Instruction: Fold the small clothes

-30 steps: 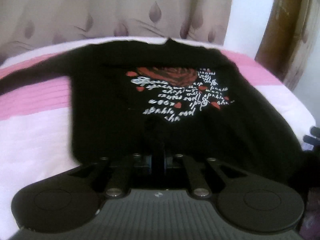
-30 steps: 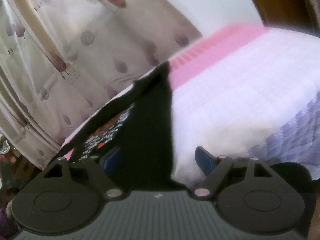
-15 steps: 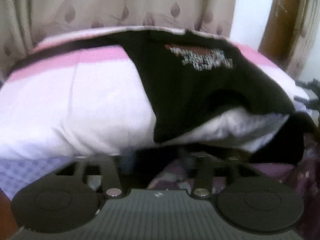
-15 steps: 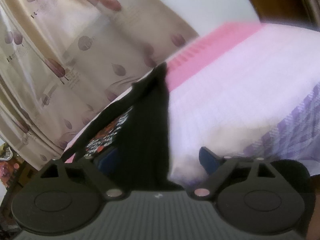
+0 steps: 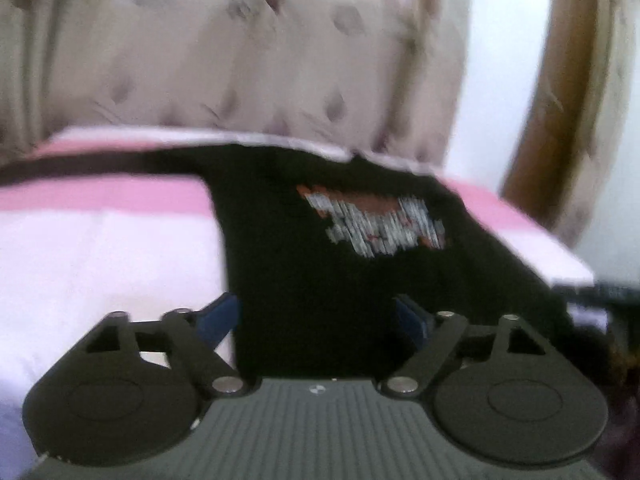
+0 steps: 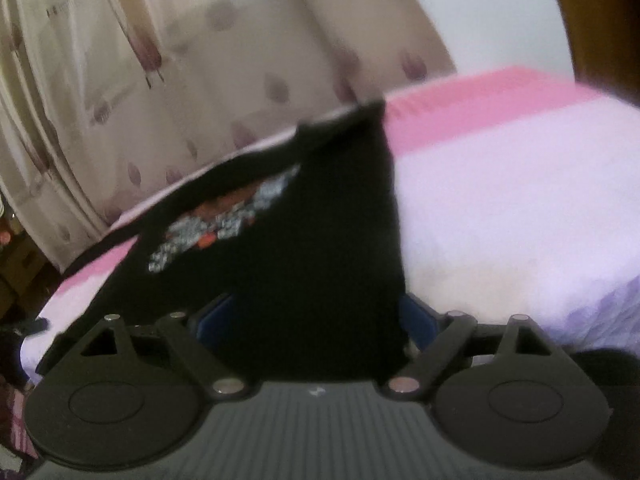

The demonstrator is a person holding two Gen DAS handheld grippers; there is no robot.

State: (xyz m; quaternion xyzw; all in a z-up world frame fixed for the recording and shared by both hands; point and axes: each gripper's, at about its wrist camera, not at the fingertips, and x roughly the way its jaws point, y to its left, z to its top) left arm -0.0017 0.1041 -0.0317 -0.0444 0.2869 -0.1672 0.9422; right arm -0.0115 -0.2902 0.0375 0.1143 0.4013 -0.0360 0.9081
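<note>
I see the bed, pink and white, in front of a patterned curtain. The black printed shirt lies flat on it, hem toward me. My left gripper is opening, jaws either side of the hem; my right gripper stands spread, pinching nothing.

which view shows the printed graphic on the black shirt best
The left wrist view: the red and white print on the black shirt faces the camera, whole though blurred. The right wrist view catches it slantwise, partly hidden by a fold.
</note>
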